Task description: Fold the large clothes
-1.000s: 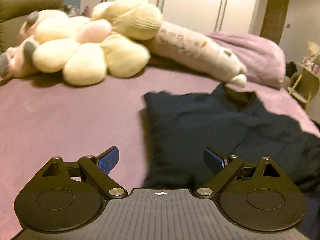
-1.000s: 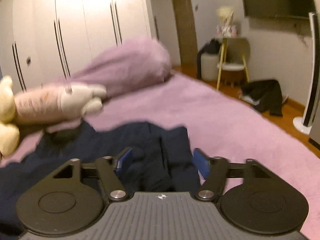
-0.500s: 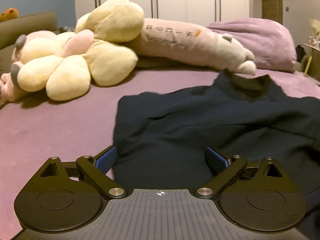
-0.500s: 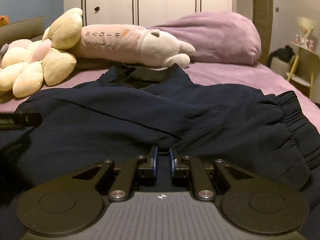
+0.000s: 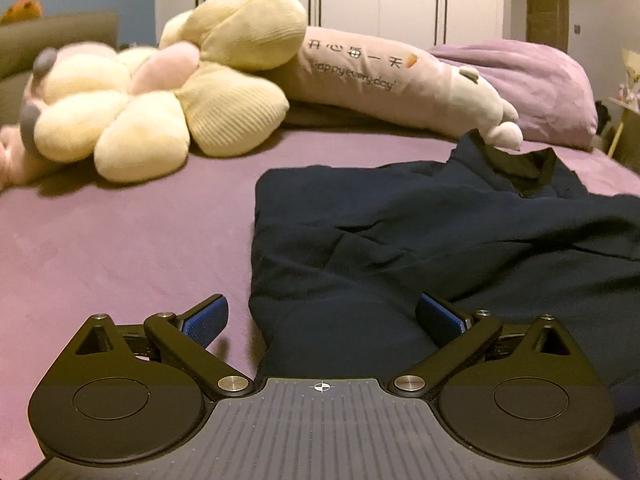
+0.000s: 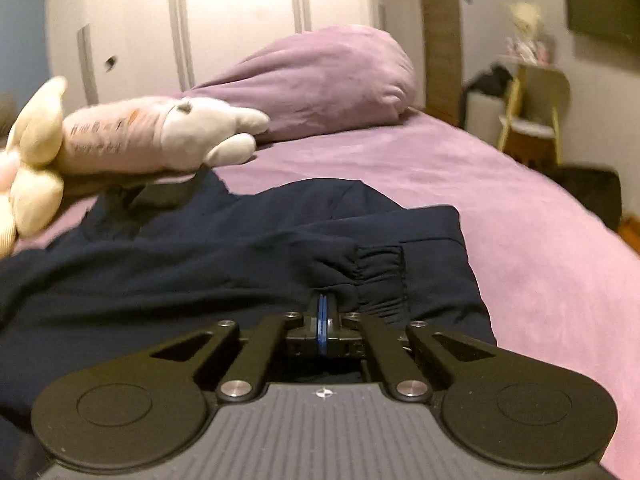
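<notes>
Just navy garment (image 5: 400,240) on bed (image 5: 120,240).

A home bedroom: a wide bed (image 5: 120,240) under a purple sheet, a purple pillow (image 6: 320,80), a flower-shaped plush cushion (image 5: 160,100) and a long plush toy (image 5: 380,76), with white wardrobe doors (image 5: 380,0) along the wall behind

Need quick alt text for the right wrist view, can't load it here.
The right gripper is shut, its blue pads together at the gathered elastic cuff of a navy garment spread on a purple bed. A long plush toy and purple pillow lie beyond.
</notes>
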### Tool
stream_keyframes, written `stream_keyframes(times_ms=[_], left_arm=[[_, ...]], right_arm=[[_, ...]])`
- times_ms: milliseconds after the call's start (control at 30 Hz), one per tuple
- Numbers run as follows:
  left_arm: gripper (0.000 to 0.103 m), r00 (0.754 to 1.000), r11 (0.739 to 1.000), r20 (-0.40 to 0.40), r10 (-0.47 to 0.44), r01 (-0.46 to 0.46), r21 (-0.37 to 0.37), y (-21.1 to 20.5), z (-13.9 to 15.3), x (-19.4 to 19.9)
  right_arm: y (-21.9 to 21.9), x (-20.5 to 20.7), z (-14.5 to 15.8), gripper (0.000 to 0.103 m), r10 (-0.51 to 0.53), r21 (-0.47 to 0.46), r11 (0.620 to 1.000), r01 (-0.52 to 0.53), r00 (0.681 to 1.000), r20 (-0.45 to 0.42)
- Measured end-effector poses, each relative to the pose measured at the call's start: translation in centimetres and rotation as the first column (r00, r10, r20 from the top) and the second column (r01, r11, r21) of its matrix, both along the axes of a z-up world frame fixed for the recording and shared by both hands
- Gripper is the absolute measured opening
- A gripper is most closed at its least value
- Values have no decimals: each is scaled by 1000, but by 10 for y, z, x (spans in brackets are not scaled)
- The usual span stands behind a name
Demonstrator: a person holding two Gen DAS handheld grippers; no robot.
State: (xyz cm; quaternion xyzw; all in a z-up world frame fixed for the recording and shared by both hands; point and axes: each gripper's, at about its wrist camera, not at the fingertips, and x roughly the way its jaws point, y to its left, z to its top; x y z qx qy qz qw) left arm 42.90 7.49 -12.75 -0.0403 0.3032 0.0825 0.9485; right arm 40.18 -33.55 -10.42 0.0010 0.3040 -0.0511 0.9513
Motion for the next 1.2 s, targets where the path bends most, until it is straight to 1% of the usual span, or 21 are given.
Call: stream_keyframes(times_ms=[67,133,200,300,367,500,533,600,700,767,800,833,867,900,933,1000,1067,1133,1200], left_arm=[[103,1000,998,-2,-4,4,-62,9,-3,1],[103,1000,995,-6,-3,2,-99,14,-5,1],[103,1000,996,-4,3,-4,-88,13,-4,0],[103,1000,999,5,5,-4,-54,10,-2,-3],[103,1000,997,4,3,-3,-80,14,-4,-3],[103,1000,990,0,5,-5,-139,22,-9,-2],[103,1000,991,-1,6,-6,-135,21,-8,-1],[103,1000,994,-5,12,-12,-104,16,-5,-2],[103,998,997,-50,35,-38,-60,10,6,-10],[103,997,999,-69,20,-24,-48,10,17,-24],[103,997,999,-80,8,-12,-48,12,23,-35],[103,996,999,-91,-8,3,-54,14,28,-47],[103,994,997,-106,-39,32,-67,17,33,-64],[103,990,996,-125,-69,60,-69,19,37,-80],[103,984,994,-148,-100,92,-62,21,40,-100],[103,973,987,-168,-158,150,-55,26,46,-146],[103,962,980,-190,-195,184,-74,35,51,-198],[103,954,977,-221,-203,184,-107,44,50,-241],[103,946,979,-266,-184,151,-137,54,45,-277]], right_arm=[[3,3,-6,0,15,-13,1000,-15,1000,14],[-2,3,-8,0,21,16,1000,-21,1000,15],[-6,2,-5,0,25,37,999,-26,1000,18],[-4,-5,6,0,34,24,999,-35,999,27],[-9,-17,10,0,15,14,1000,-15,999,47],[-21,-21,-4,0,-13,62,998,9,999,52],[-20,-19,-5,0,-14,54,998,12,999,48],[-13,-12,-7,0,-11,-4,1000,11,999,33],[-6,-10,-5,0,-8,-65,998,9,1000,17],[-1,-11,2,0,-4,-104,995,3,1000,-10],[1,-16,8,4,-6,-119,993,4,1000,-19],[2,-24,15,7,-13,-128,992,10,1000,-28],[2,-38,24,14,-21,-118,993,18,999,-29],[0,-54,33,29,-31,-93,995,29,999,-26],[-5,-78,43,34,-33,-41,999,32,999,-35],[-16,-124,55,35,-25,48,998,28,998,-58],[-30,-182,64,38,-25,116,993,37,995,-100],[-45,-235,67,39,-40,171,983,68,986,-165],[-61,-278,67,44,-62,205,973,108,974,-218]])
